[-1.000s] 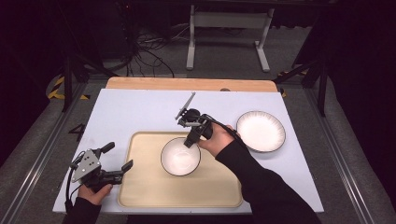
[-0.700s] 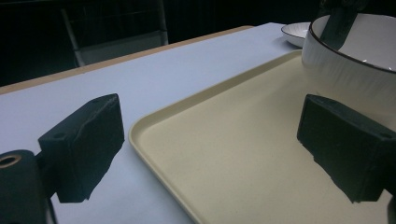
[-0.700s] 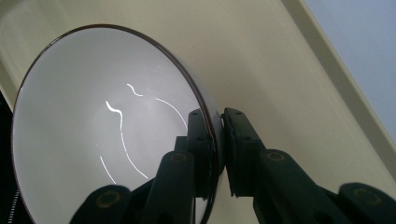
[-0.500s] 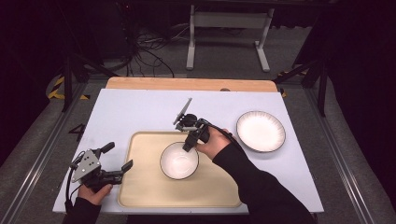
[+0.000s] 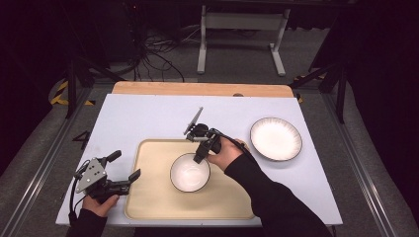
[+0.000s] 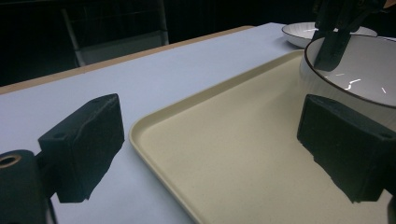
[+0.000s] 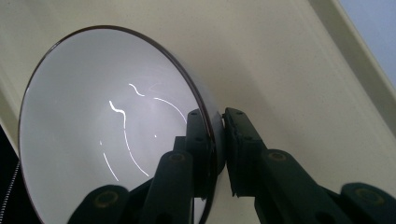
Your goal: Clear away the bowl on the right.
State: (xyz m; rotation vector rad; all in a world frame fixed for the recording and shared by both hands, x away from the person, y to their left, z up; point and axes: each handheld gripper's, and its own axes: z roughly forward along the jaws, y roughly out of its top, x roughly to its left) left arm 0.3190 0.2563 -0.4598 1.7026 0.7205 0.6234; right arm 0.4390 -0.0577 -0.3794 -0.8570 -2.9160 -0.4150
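The right gripper (image 5: 199, 157), jaws clamped on the white bowl's (image 5: 189, 173) rim, is drawing it nearer across the tray (image 5: 148, 197). The left gripper (image 5: 129, 178) is resting with jaws apart, so the bowl is likely being repositioned.

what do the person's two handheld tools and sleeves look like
Both are black two-jaw tools. The left tool carries a grey three-cornered plate on top, and its blocky, matte black jaws have flat faces. The right tool has slimmer black jaws with round screw holes, and a black cable trails from it. Both arms wear long black sleeves.
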